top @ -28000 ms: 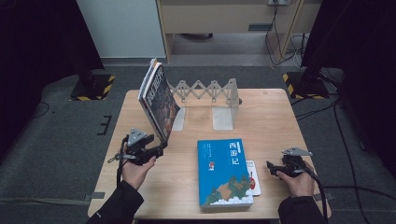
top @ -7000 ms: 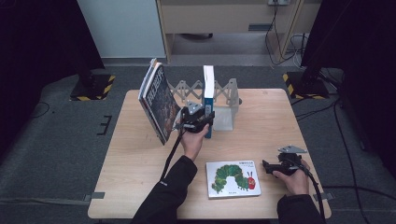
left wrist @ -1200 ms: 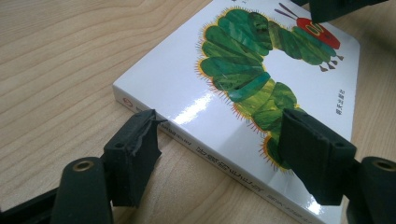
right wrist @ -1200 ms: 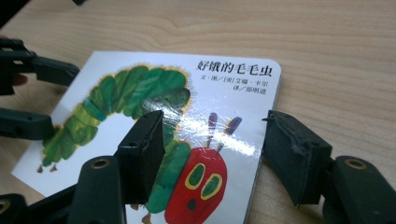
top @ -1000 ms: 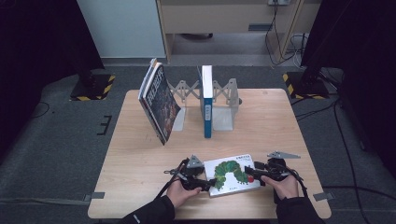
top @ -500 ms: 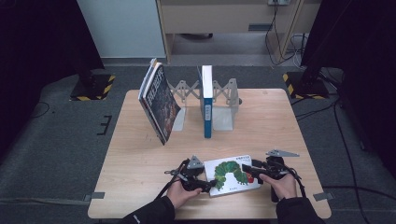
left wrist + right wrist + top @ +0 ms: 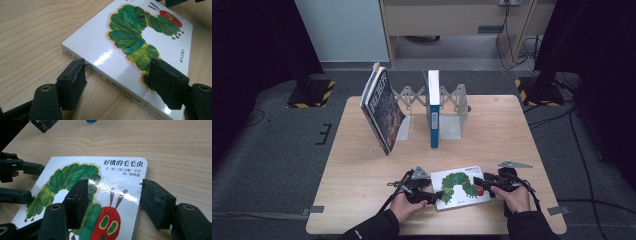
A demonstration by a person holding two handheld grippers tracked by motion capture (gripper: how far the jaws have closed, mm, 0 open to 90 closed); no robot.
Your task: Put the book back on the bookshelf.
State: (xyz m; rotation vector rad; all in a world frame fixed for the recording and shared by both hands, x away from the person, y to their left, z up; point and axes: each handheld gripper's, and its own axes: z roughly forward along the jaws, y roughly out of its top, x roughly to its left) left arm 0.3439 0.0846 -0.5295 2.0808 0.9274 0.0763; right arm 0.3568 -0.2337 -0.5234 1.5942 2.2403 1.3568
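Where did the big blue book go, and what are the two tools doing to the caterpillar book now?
The blue book went from lying flat to standing in the rack. Both tools came to the caterpillar book: left tool astride its left edge, jaws just closing; right tool astride its right edge. Neither visibly clamps it. The leaning book stayed put.

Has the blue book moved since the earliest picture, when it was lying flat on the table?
Yes. The blue book now stands upright in the folding rack at the table's far side, no longer flat near the front edge.
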